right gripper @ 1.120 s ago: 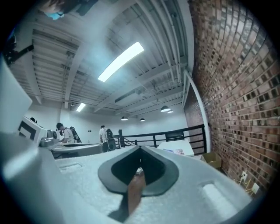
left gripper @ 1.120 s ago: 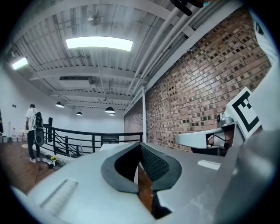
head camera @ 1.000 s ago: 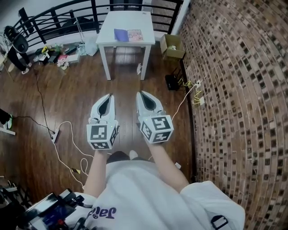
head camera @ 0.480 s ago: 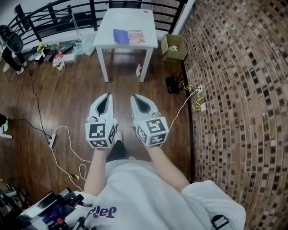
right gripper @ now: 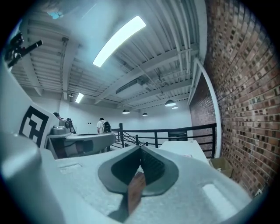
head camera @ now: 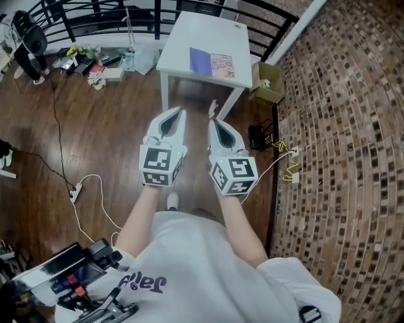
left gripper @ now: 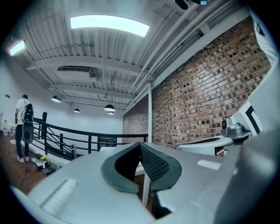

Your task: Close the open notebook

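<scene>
The open notebook (head camera: 212, 64) lies flat on the white table (head camera: 189, 38), with a purple page on the left and a colourful page on the right. My left gripper (head camera: 178, 110) and right gripper (head camera: 213, 122) are held side by side above the wooden floor, short of the table's near edge, both pointing at it. Each one's jaws meet at the tip with nothing between them. In the left gripper view the left gripper (left gripper: 140, 145) shows a white table leg (left gripper: 145, 189) behind the pads. Past the right gripper (right gripper: 140, 148) in its own view lies the tabletop (right gripper: 181, 151).
A cardboard box (head camera: 267, 83) stands right of the table, with a black device (head camera: 257, 137) and cables by the brick wall (head camera: 341, 139). Behind the table runs a black railing (head camera: 95, 19). Clutter (head camera: 95, 68) and a power strip (head camera: 76, 192) lie on the floor at left.
Both grippers have travelled forward together toward the table, which now sits nearer and further right in the head view. The jaws stayed shut.
</scene>
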The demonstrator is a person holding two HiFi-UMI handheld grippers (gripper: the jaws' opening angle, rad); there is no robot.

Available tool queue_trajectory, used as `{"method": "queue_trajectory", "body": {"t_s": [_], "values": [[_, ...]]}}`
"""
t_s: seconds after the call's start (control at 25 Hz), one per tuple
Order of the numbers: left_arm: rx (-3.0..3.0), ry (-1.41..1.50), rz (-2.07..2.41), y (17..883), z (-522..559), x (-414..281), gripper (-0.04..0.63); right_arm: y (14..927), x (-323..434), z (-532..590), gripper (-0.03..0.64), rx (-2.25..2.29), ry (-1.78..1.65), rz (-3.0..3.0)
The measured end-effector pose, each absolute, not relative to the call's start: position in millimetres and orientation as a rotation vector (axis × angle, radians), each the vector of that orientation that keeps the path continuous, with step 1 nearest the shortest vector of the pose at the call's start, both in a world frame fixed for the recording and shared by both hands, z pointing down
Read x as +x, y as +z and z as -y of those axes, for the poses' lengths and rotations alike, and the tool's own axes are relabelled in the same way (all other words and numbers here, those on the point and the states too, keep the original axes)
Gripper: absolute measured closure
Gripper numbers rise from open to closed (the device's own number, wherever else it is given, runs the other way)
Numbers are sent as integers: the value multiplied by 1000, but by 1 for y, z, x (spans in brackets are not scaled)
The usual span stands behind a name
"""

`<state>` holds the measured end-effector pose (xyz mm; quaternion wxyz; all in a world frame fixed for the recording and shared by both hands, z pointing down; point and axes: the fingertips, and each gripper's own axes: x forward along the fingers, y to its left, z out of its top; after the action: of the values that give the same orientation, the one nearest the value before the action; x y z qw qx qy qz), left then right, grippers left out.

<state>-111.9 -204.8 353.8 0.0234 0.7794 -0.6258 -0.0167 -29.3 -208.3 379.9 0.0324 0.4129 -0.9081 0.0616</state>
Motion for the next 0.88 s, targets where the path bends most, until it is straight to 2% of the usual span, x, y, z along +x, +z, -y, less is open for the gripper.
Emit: {"method": "queue_trajectory", "body": {"t_s": [0.56, 0.88], "values": [[2330, -5, 1885, 410, 344, -148, 580, 414, -55, 348, 626, 1254, 227, 2732], [2328, 6, 1946, 380, 469, -132, 580, 388, -36, 490, 626, 1241, 113, 2742]]}}
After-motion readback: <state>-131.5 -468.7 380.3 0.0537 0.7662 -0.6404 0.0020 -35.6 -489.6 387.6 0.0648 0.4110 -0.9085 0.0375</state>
